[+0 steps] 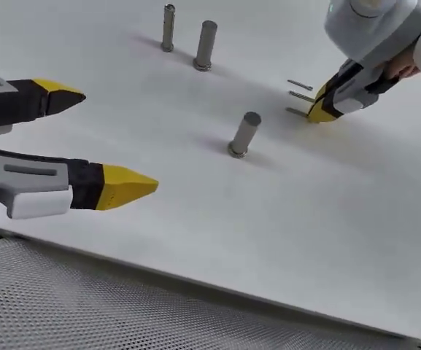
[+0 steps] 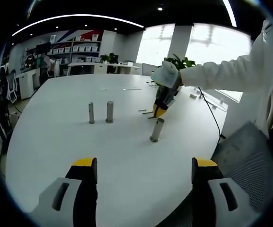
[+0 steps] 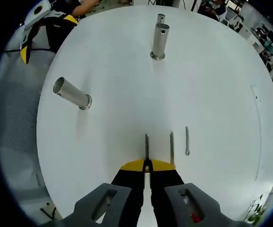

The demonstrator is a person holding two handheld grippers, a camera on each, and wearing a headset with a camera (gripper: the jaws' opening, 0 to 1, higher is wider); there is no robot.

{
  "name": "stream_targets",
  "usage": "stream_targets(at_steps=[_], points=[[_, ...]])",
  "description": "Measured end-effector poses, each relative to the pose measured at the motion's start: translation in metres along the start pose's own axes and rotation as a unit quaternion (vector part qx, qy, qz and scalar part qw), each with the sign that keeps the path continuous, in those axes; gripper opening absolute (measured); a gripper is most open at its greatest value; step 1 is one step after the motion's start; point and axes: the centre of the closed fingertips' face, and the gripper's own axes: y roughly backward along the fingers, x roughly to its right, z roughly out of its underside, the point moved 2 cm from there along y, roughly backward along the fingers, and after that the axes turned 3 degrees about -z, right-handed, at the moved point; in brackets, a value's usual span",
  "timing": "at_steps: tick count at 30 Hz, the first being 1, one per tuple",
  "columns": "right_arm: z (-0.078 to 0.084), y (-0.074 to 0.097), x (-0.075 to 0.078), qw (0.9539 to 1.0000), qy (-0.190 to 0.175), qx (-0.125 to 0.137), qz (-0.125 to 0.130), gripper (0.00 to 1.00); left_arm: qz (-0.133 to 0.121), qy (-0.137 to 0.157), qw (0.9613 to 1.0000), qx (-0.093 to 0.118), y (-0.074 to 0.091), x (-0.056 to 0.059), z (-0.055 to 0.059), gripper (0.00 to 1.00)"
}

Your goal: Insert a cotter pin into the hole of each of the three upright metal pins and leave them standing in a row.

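Note:
Three upright metal pins stand on the white table: a thin one, a thicker one beside it, and a third nearer to me. Three cotter pins lie at the right. My right gripper is down at the table, shut on the end of the nearest cotter pin; the other two lie loose beside it. My left gripper hovers open at the left with nothing between its jaws, well short of the metal pins.
The table's front edge runs across the bottom, with a grey mesh chair back below it. Wide bare tabletop lies around the pins. A person's white sleeve reaches in behind the right gripper.

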Motion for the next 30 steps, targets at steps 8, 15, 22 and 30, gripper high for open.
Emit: stream_targets(at_steps=[8, 15, 22, 30], points=[[-0.002, -0.001, 0.002, 0.9997, 0.014, -0.021, -0.006, 0.00, 0.004, -0.002, 1.0000, -0.005, -0.001, 0.002, 0.002, 0.80], [-0.001, -0.002, 0.002, 0.9996, 0.011, -0.018, -0.017, 0.00, 0.008, 0.012, 0.9999, -0.004, -0.003, 0.002, 0.007, 0.80], [-0.002, -0.003, 0.003, 0.9994, 0.018, -0.025, -0.013, 0.00, 0.013, 0.015, 0.9998, -0.005, -0.004, 0.004, 0.007, 0.79], [-0.003, -0.003, 0.001, 0.9993, -0.001, -0.037, -0.006, 0.00, 0.024, 0.009, 0.9992, -0.031, -0.008, 0.008, 0.011, 0.78]])
